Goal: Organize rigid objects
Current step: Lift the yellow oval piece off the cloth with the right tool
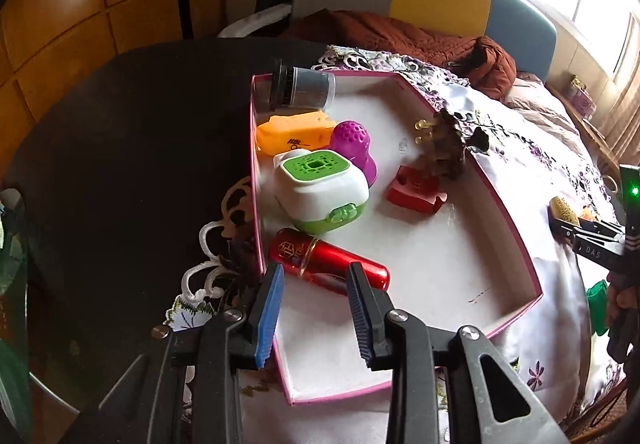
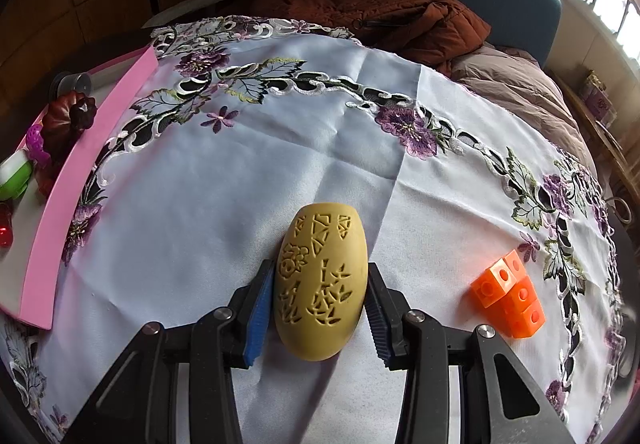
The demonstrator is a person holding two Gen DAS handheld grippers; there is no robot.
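Jaws of right gripper (image 2: 318,308) clamped on carved egg (image 2: 320,284), orange blocks (image 2: 510,294) near; left gripper (image 1: 316,308) apart.

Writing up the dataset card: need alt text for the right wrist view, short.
The right gripper closes its two blue-padded fingers around a tan carved oval object lying on a white tablecloth embroidered with purple flowers. Orange linked cubes sit on the cloth to the right, and a pink-walled box holding other small items runs along the left edge.
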